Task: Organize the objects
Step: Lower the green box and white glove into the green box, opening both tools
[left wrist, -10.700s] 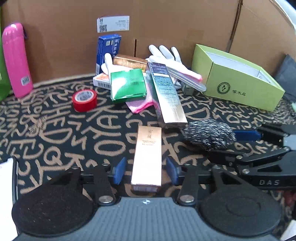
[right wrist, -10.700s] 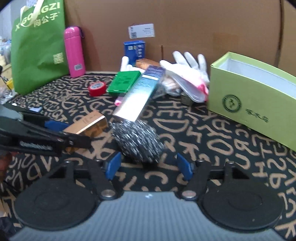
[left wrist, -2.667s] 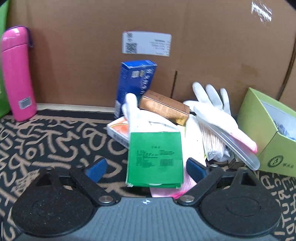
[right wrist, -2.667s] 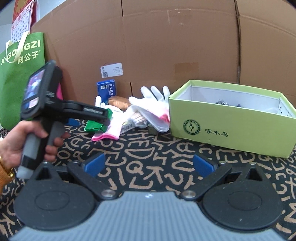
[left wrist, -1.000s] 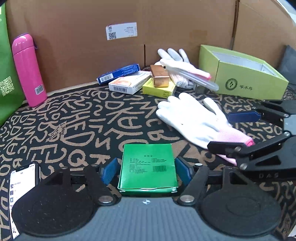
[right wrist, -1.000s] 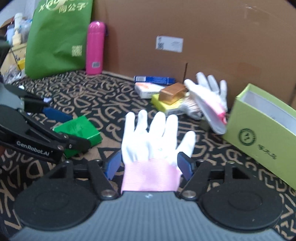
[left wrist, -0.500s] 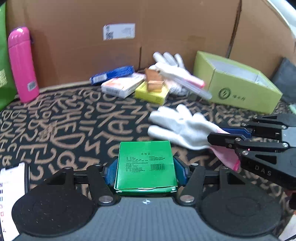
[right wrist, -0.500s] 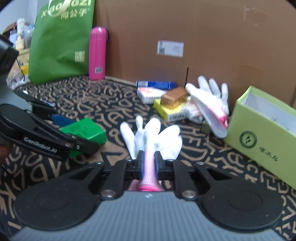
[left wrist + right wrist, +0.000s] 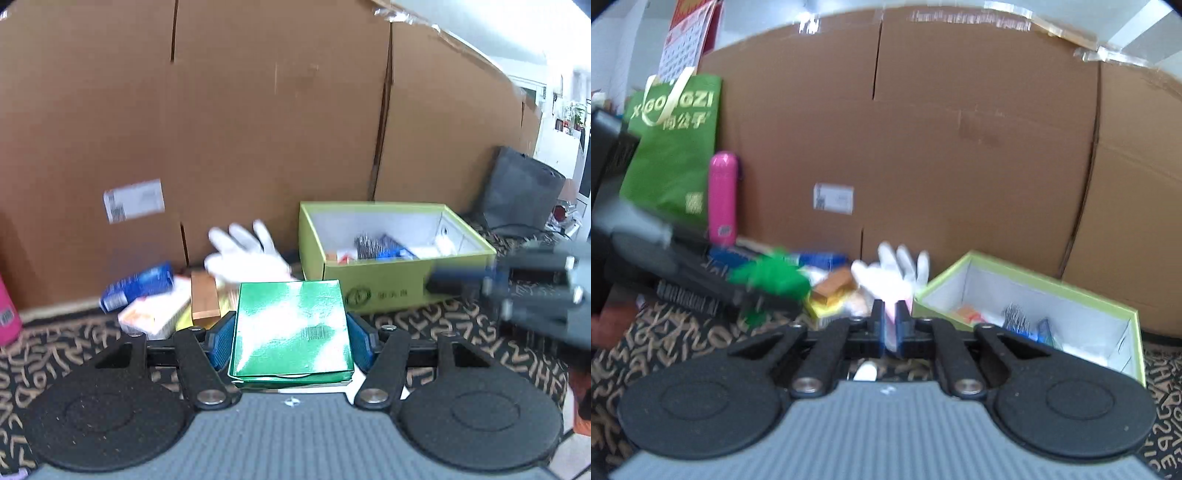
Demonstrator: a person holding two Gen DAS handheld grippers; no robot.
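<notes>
Left gripper (image 9: 291, 341): its blue pads press the two sides of a flat green packet (image 9: 291, 328), which is held clear of the patterned surface (image 9: 55, 362) with its barcoded face up. Right gripper (image 9: 890, 326): clenched almost fully on the pink cuff of a white glove (image 9: 891, 321); only the pinched cuff shows between the pads, and a small white part is visible below them. In the left wrist view the right gripper appears as a blurred dark shape at the right edge.

Lime-green box (image 9: 388, 291): open-topped, standing on the surface to the right, against the cardboard wall (image 9: 258, 129). Inside it lie a steel scourer (image 9: 369, 242), a blue item and some white and orange items too small to identify.

Remaining pile, left of the box at the foot of the wall: a second white glove (image 9: 247, 254) with fingers upward, a blue carton (image 9: 138, 286) lying tilted, a white-and-orange carton (image 9: 151, 317) just nearer than it, and a copper-coloured box (image 9: 203, 295) resting on a yellow box (image 9: 822, 308).

Far left in the right wrist view: a pink bottle (image 9: 723, 199) standing upright beside a green shopping bag (image 9: 672, 147). A white shipping label (image 9: 833, 198) is stuck to the wall. A dark bag (image 9: 517, 192) stands at far right.
</notes>
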